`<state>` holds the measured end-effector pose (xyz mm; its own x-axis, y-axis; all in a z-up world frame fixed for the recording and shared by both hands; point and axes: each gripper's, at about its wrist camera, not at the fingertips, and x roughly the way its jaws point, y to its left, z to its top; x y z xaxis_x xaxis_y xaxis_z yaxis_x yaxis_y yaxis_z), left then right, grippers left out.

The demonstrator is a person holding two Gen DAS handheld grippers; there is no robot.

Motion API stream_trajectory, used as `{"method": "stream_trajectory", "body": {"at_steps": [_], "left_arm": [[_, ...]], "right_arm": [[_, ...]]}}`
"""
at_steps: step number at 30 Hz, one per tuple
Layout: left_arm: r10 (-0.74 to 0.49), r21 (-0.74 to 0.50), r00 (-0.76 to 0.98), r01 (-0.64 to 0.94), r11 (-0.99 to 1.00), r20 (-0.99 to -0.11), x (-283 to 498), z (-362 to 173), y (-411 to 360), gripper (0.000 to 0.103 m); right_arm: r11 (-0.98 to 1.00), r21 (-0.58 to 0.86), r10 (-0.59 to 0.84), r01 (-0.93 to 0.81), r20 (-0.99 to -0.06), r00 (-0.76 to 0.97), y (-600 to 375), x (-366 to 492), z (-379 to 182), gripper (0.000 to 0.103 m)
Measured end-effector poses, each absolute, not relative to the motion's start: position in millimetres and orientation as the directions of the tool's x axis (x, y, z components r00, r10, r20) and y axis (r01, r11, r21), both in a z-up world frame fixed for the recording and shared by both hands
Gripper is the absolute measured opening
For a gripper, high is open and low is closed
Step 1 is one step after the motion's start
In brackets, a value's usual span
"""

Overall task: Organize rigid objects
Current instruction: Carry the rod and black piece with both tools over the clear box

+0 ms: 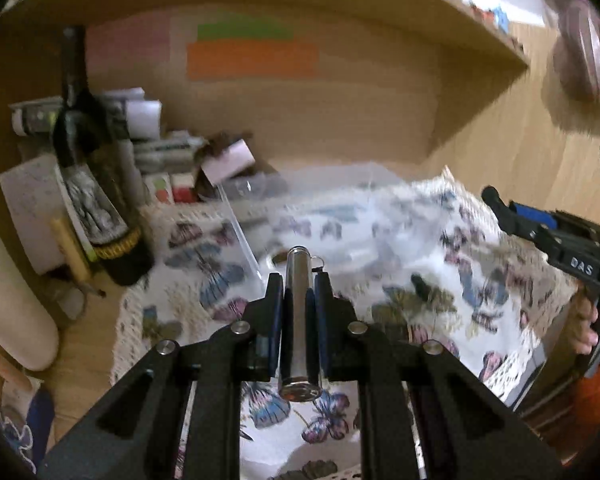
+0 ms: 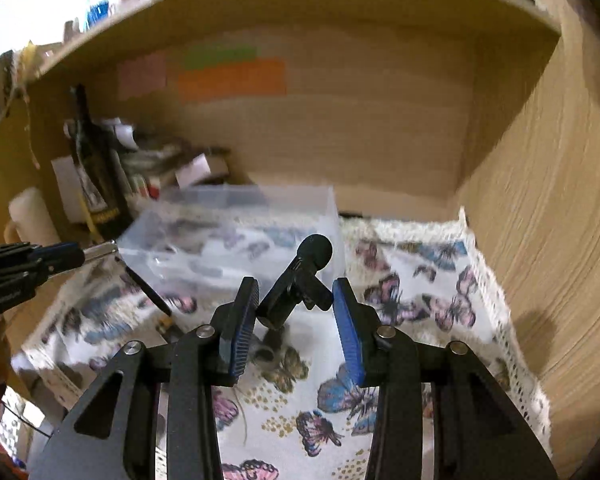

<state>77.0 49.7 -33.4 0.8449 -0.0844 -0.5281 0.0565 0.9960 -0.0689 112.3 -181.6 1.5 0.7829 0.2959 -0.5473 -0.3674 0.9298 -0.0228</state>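
Note:
My left gripper [image 1: 299, 284] is shut on a silver metal cylinder [image 1: 299, 320] with a small ring at its far tip, held above the butterfly cloth. It also shows in the right wrist view [image 2: 100, 250], by the left edge of a clear plastic box [image 2: 236, 232]. My right gripper [image 2: 295, 292] holds a small black clip-on microphone [image 2: 300, 280] with a round foam head between its blue pads [image 2: 348, 320]; the right pad touches the clip, the left pad stands close beside it. The right gripper appears at the right edge of the left wrist view [image 1: 496, 200].
A white cloth with butterflies [image 2: 420, 288] covers the wooden shelf floor. A dark wine bottle [image 1: 96, 184] and boxes and papers [image 1: 156, 148] stand at the back left. A wooden side wall [image 2: 540, 200] rises on the right. A small dark object [image 2: 266, 354] lies on the cloth.

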Motion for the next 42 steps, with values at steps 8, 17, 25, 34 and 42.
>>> {"method": "stream_trajectory", "body": {"at_steps": [8,17,25,34,42], "left_arm": [[-0.076,-0.084,0.886,0.042,0.996,-0.457,80,2,55,0.015],[-0.049,-0.041,0.905,0.035,0.999,-0.423,104,26,46,0.015],[-0.058,-0.069,0.868,0.028,0.997,-0.493,150,2,46,0.015],[-0.054,-0.064,0.805,0.020,0.998,-0.591,198,-37,44,0.015],[-0.056,-0.054,0.739,0.027,0.998,-0.672,229,-69,39,0.015]], "right_arm": [[0.916,-0.005,0.356,-0.400,-0.448,0.820,-170,113,46,0.035],[0.892,-0.019,0.402,-0.451,-0.419,0.814,-136,141,69,0.035],[0.887,-0.025,0.388,-0.461,-0.502,0.773,-112,173,33,0.035],[0.902,-0.003,0.326,-0.432,-0.651,0.685,-114,229,-21,0.035],[0.897,-0.003,0.304,-0.441,-0.721,0.623,-109,254,-52,0.035]]}}
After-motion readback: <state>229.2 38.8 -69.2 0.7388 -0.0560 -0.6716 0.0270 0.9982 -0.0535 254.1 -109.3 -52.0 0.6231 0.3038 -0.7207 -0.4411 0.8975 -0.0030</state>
